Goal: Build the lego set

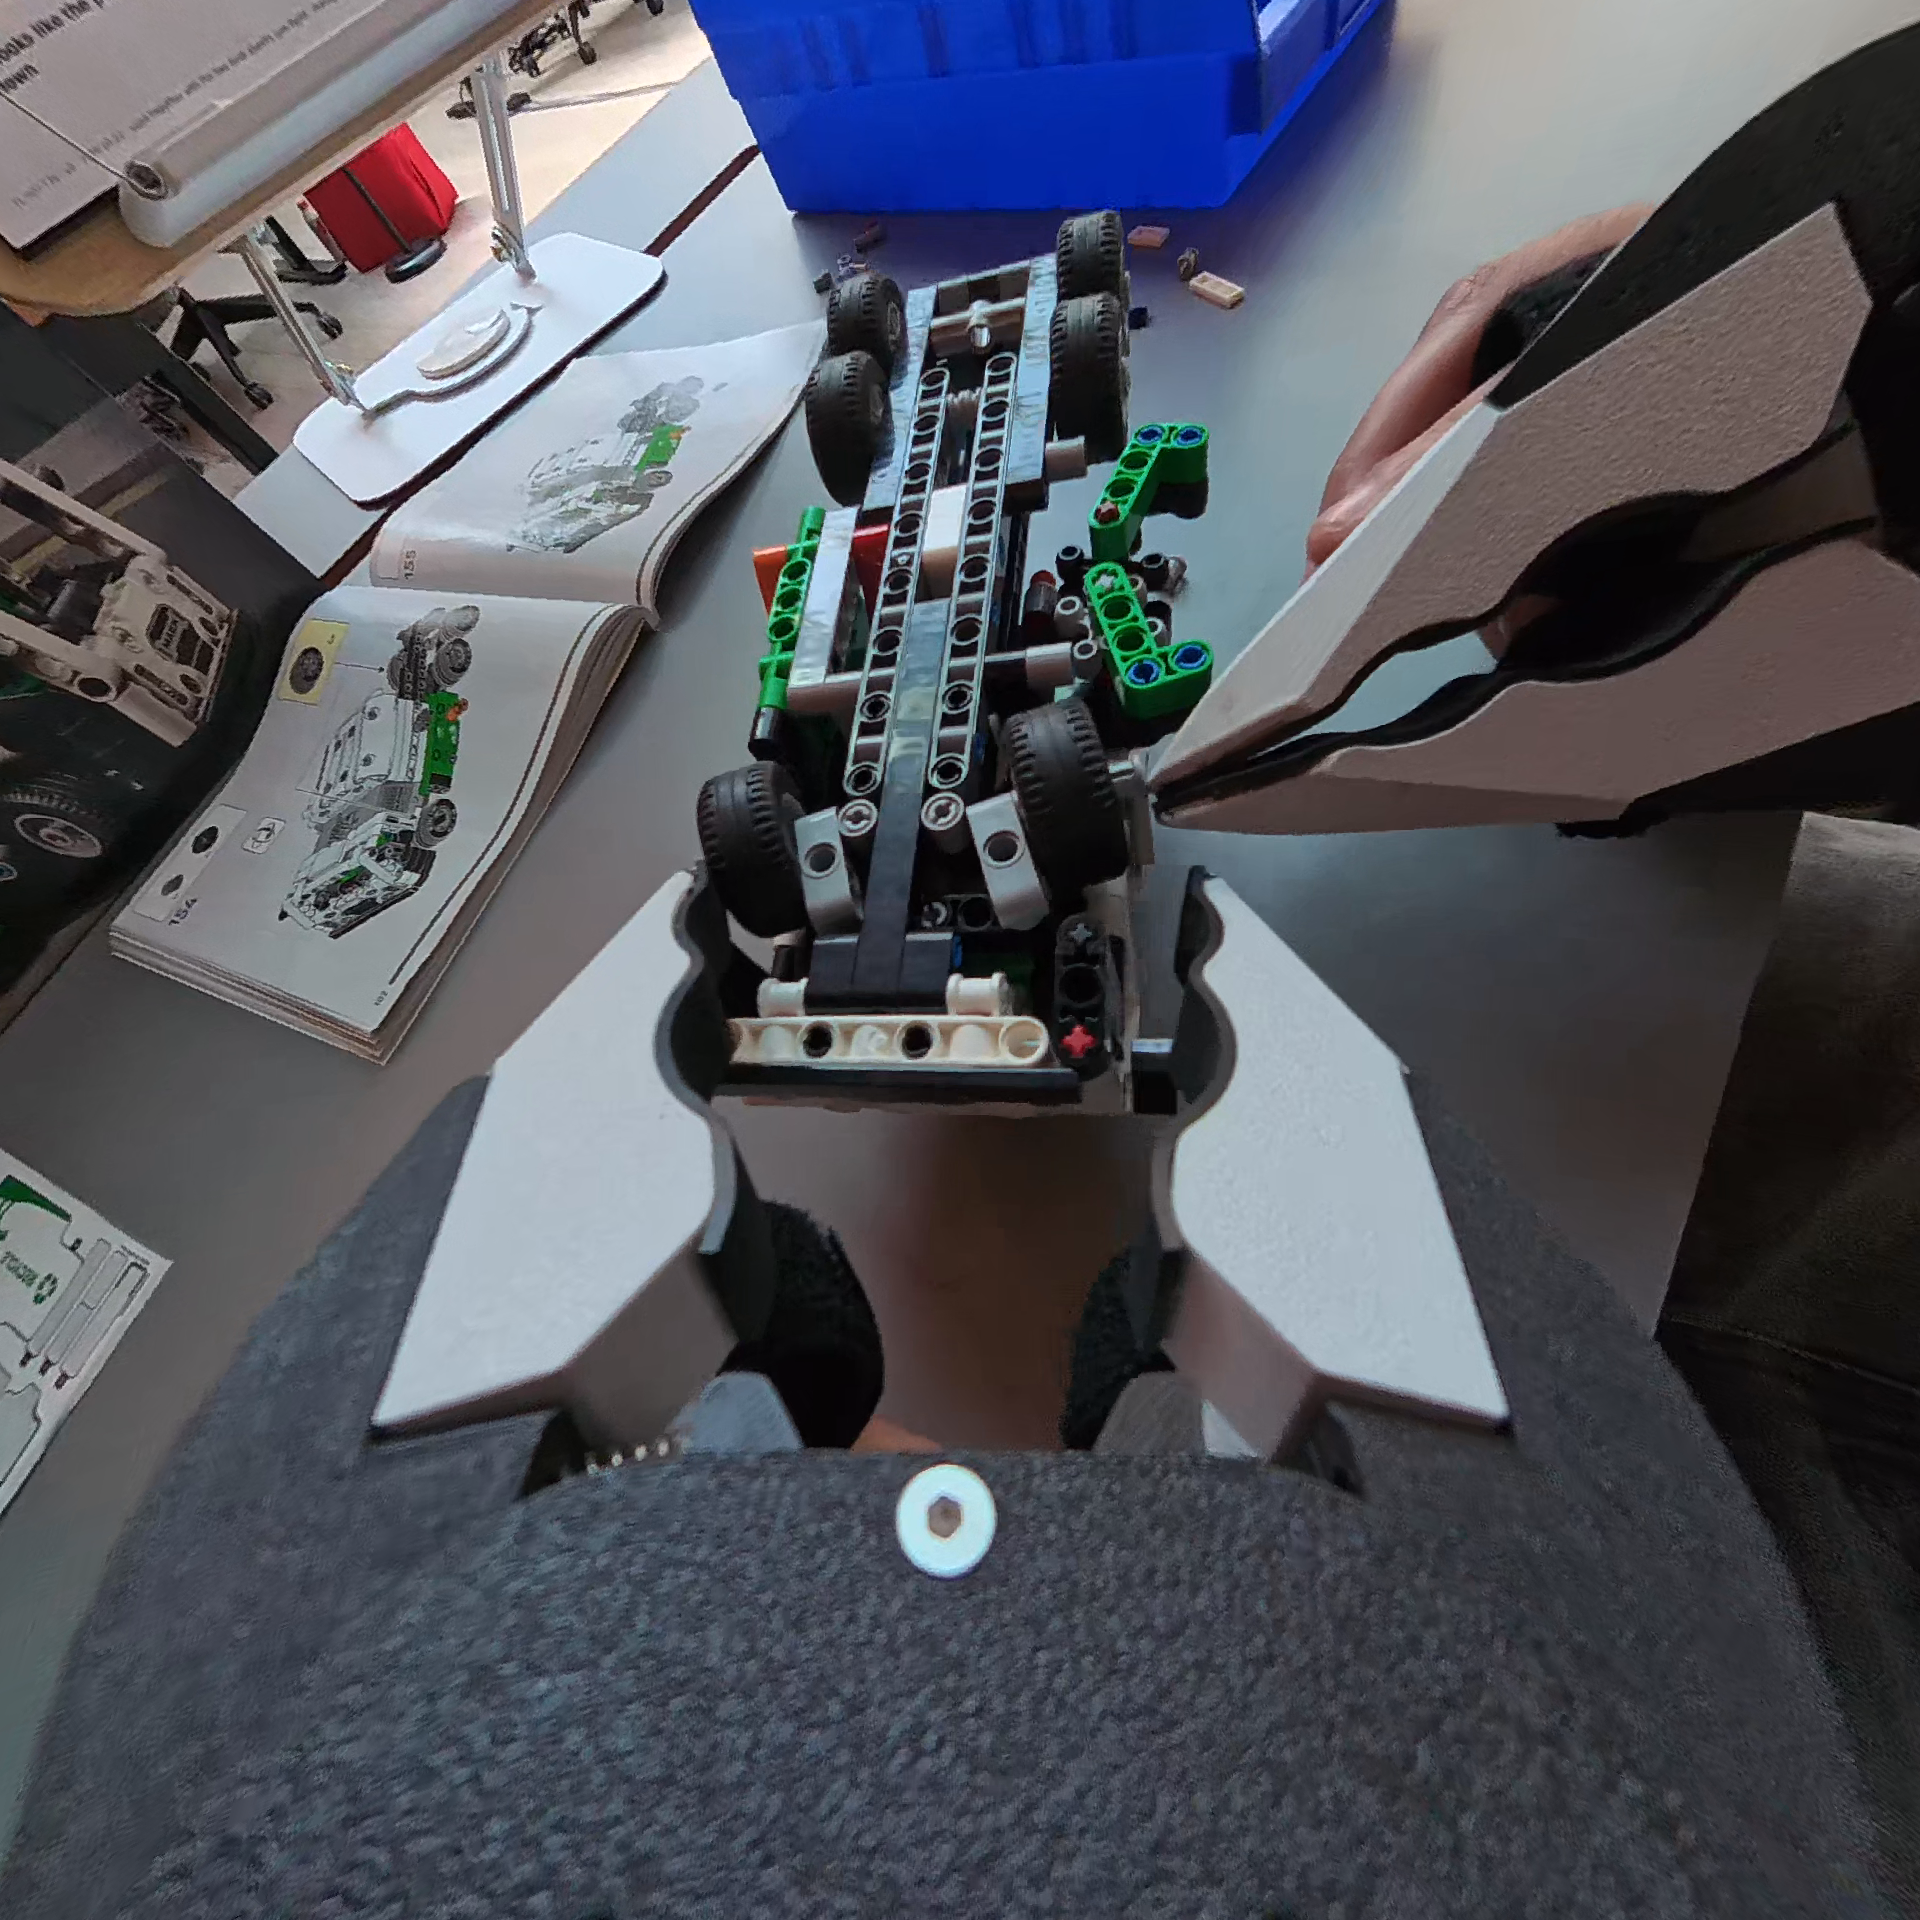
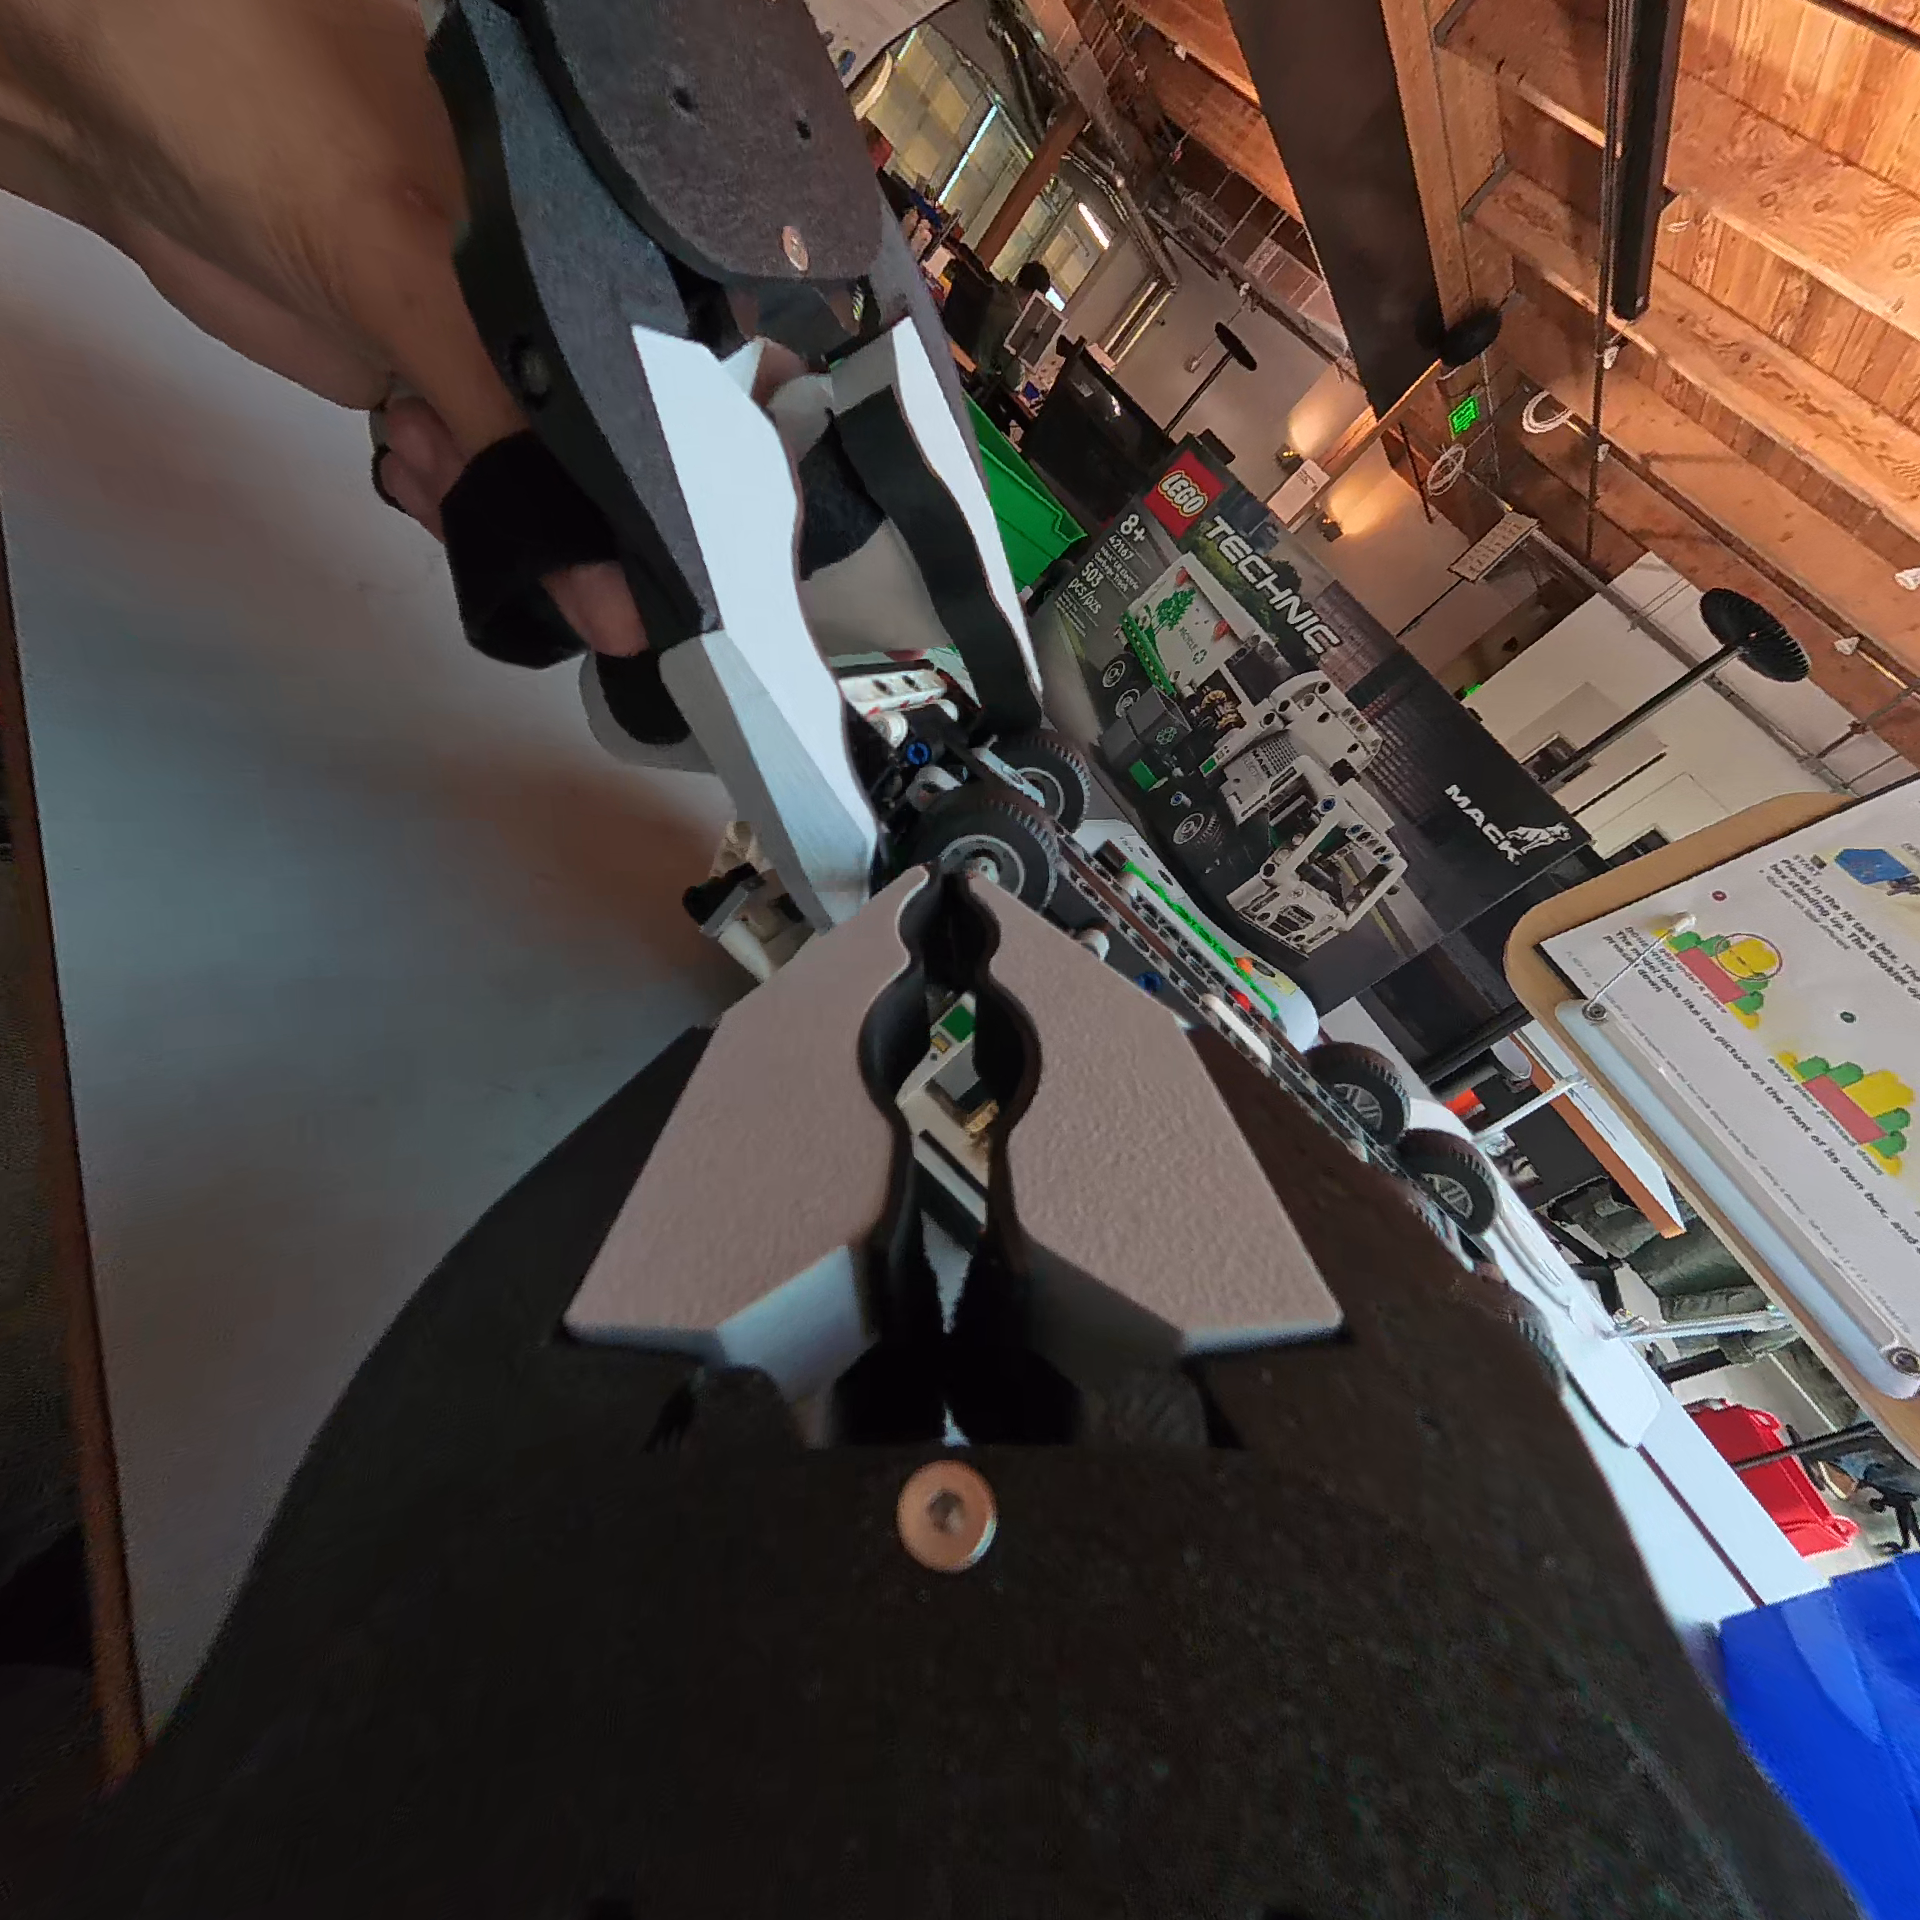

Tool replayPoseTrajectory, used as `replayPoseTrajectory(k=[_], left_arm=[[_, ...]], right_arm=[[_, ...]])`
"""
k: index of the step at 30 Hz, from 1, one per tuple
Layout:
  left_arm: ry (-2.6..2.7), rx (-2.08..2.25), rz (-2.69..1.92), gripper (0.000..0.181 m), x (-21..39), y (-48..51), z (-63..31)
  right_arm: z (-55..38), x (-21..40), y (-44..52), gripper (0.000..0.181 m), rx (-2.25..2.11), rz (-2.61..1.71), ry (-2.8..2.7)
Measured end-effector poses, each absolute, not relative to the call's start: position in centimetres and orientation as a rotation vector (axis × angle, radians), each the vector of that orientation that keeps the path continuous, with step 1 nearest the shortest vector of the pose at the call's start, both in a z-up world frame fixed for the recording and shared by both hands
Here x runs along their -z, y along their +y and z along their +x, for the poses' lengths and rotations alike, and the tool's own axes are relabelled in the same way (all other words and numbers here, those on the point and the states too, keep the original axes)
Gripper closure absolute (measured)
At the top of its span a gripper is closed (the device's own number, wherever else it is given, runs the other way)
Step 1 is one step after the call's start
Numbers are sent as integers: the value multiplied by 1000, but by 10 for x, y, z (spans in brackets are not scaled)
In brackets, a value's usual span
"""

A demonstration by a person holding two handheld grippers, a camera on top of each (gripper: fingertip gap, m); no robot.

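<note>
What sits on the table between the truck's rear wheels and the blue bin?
In the left wrist view, a few small loose pieces on bare table.

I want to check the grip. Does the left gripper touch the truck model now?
Touching. In the left wrist view the left gripper has its two fingers on either side of the truck model, pressed against its near end.
</note>
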State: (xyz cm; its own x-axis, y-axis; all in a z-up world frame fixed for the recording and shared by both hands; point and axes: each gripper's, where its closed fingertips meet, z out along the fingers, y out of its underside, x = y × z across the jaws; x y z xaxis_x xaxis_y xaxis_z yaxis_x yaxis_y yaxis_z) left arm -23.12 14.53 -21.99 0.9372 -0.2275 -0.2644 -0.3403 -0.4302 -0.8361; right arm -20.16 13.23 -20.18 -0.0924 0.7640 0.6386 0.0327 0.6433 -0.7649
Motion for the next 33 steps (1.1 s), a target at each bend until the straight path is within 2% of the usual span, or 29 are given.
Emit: replayPoseTrajectory(k=[4, 11, 21, 22, 24, 26, 30, 33], left_arm=[[468, -241, -2033, 88, 223, 148, -226], [426, -212, -2013, 104, 219, 150, -231], [422, -198, -2011, 104, 219, 149, -231], [421, -193, -2008, 104, 219, 149, -231], [421, -185, -2003, 104, 218, 149, -231], [423, -179, -1999, 104, 218, 150, -231], [436, -169, -1996, 105, 218, 149, -232], [442, -154, -1986, 104, 218, 150, -232]], right_arm=[[-203, 204, 129, 181, -744, -700, -1583], [-202, 202, 130, 181, -837, -748, -1594], [-182, 182, 128, 181, -907, -719, -1735], [-178, 182, 133, 175, -878, -709, -1847], [-176, 184, 147, 147, -762, -661, -2057], [-183, 187, 156, 128, -627, -579, -2230], [-208, 179, 151, 124, -676, -509, -2466], [-216, 203, 149, 109, -593, -528, -2682]])
